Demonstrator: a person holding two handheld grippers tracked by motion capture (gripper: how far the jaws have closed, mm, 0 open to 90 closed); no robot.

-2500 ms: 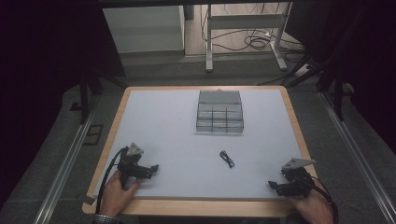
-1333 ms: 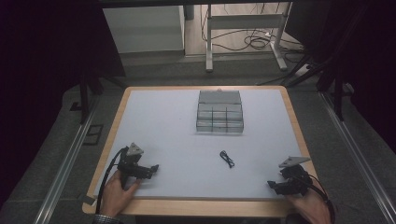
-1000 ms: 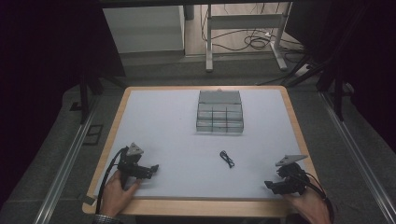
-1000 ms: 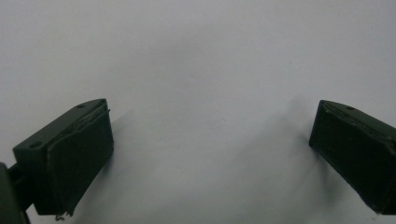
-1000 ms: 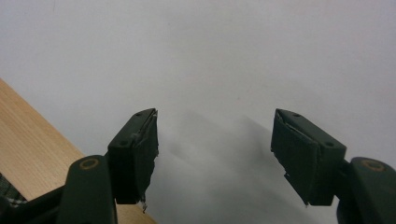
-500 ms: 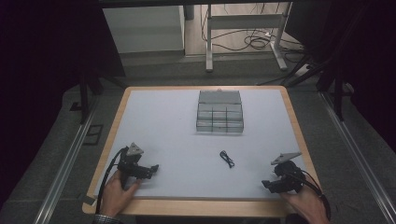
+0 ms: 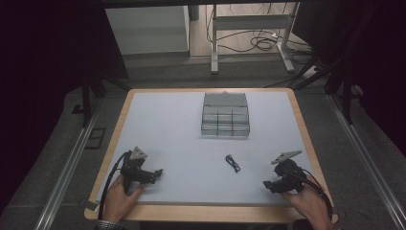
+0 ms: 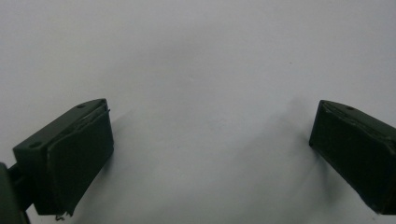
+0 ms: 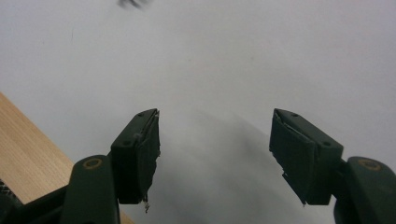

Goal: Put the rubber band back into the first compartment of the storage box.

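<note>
Since the earlier frames, right gripper (image 7: 269, 185) crept left toward the small black clip (image 7: 232, 163), lying on the white mat (image 7: 172, 129) before the grey organiser box (image 7: 225, 114). Jaws wide apart, holding nothing. Left gripper (image 7: 157, 173) likewise gaping, empty. Best approached low, straddling the clip squarely.

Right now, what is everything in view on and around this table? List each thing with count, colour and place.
small cable: one, black, coiled, on the mat between the organiser and the right gripper, apart from both
compartment organiser: one, clear grey, lid open, far middle of the mat
mat: one, pale grey, covers the table top
table: one, light wood edge around the mat
desk frame: one, white, on the floor beyond the table, cables beside it
left gripper: one, black, near left of the mat, jaws open and empty
right gripper: one, black, near right, jaws open and empty
hands: two, at the near edge
</note>
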